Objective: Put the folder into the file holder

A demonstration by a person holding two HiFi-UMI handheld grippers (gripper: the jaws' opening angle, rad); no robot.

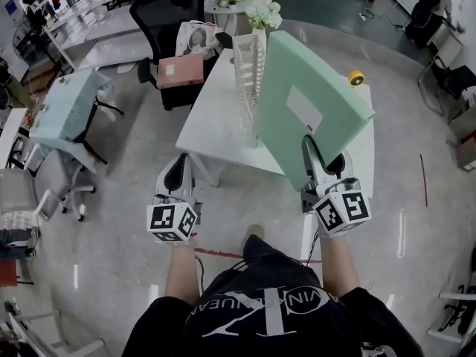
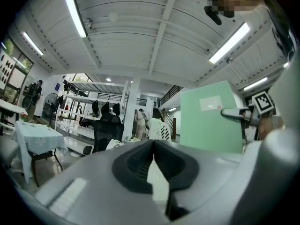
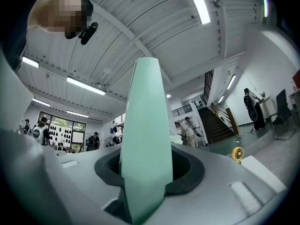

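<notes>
A large pale green folder (image 1: pixel 312 110) with a white label stands upright on edge above the white table (image 1: pixel 212 129). My right gripper (image 1: pixel 309 151) is shut on its near lower edge; in the right gripper view the folder (image 3: pixel 145 139) fills the gap between the jaws. The white mesh file holder (image 1: pixel 249 73) stands on the table just left of the folder, apart from it. My left gripper (image 1: pixel 178 168) hovers off the table's near left corner, jaws together and holding nothing. The left gripper view shows the folder (image 2: pixel 211 118) at its right and the file holder (image 2: pixel 157 128) beyond its jaws.
A yellow tape roll (image 1: pixel 355 77) lies on the table's far right. White flowers (image 1: pixel 264 12) stand behind the file holder. A black office chair (image 1: pixel 167 13) and a pink box (image 1: pixel 181 70) sit at the table's far left. A table with a light blue cloth (image 1: pixel 67 106) is further left.
</notes>
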